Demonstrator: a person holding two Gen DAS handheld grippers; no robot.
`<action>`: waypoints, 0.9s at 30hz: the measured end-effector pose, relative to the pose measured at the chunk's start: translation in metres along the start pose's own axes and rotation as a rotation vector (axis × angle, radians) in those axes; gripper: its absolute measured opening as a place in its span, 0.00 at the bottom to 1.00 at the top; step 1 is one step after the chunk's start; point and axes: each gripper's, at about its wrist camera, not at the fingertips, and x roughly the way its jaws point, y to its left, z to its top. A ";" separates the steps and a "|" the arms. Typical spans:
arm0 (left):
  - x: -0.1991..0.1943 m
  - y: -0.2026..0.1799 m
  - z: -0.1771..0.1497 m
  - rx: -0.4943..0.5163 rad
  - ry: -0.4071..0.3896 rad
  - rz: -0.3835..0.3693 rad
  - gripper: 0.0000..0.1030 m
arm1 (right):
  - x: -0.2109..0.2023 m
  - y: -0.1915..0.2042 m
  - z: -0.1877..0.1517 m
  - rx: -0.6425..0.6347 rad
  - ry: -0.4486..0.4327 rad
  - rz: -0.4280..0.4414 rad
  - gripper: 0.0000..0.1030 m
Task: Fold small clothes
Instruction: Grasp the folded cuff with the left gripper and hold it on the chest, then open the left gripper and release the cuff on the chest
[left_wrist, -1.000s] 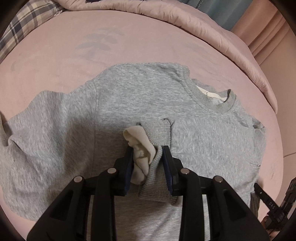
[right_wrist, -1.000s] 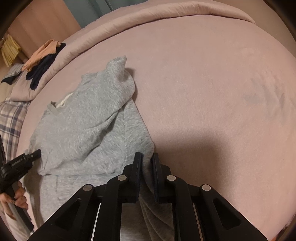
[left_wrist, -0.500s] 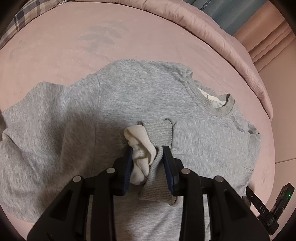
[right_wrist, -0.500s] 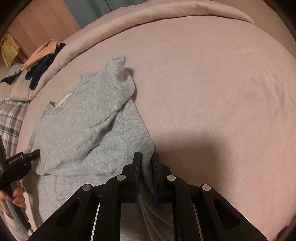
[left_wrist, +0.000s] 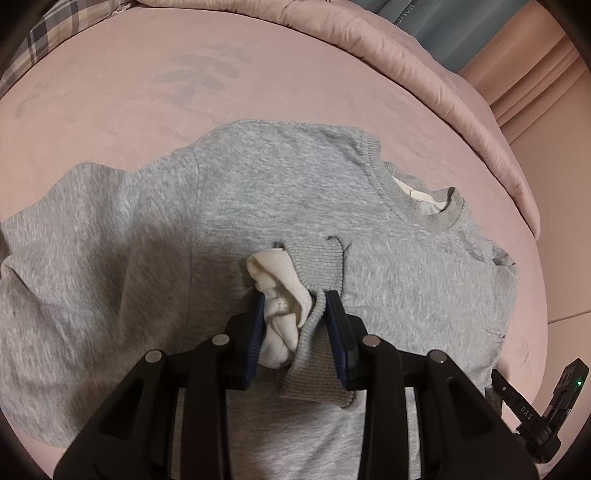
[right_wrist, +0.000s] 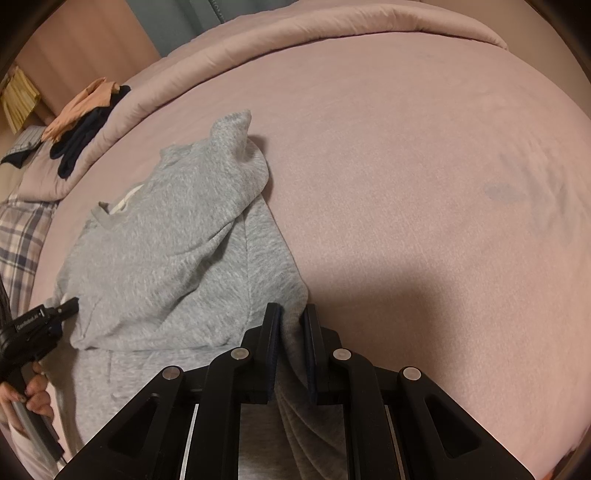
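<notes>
One grey sweatshirt (left_wrist: 280, 206) is lying spread on the pink bed (left_wrist: 110, 92), its ribbed neckband (left_wrist: 417, 206) facing the far right of the left wrist view, with a pale lining showing inside the neck opening. One sleeve is lying folded across the chest, and its ribbed cuff (left_wrist: 314, 266) is turning outward to expose a cream inner fabric (left_wrist: 277, 295).

The left tool (left_wrist: 295, 306) is clenching that cuff, its two blue-padded jaws pressing on the bunched grey rib and the cream lining together. The cuff is standing slightly lifted off the chest panel (how far, the frame is not showing).

In the right wrist view, the same sweatshirt (right_wrist: 177, 240) is lying at the left of the bed (right_wrist: 406, 166), one part rising into a small peak at the far end. The right tool (right_wrist: 291, 321) is gripping a fold of grey fabric at the garment's near edge, its two jaws standing nearly closed with the cloth running down between them.

One hand (right_wrist: 33, 398) is showing at the lower left of that view, holding the handle of the other tool.

Further out, one small pile of clothes (right_wrist: 81, 118) in peach and dark navy is resting on the rolled pink duvet (right_wrist: 295, 40) along the far edge. One plaid cloth (right_wrist: 18, 240) is lying at the left margin.
</notes>
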 end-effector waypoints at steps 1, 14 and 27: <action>0.000 -0.001 0.000 -0.003 0.001 -0.001 0.33 | 0.000 0.000 0.000 0.001 0.000 0.000 0.09; -0.017 0.008 -0.009 -0.076 0.056 -0.033 0.39 | 0.000 0.002 0.000 -0.008 -0.007 -0.023 0.09; -0.092 0.010 -0.074 -0.036 0.003 -0.049 0.67 | -0.005 0.011 0.000 -0.043 0.022 -0.076 0.22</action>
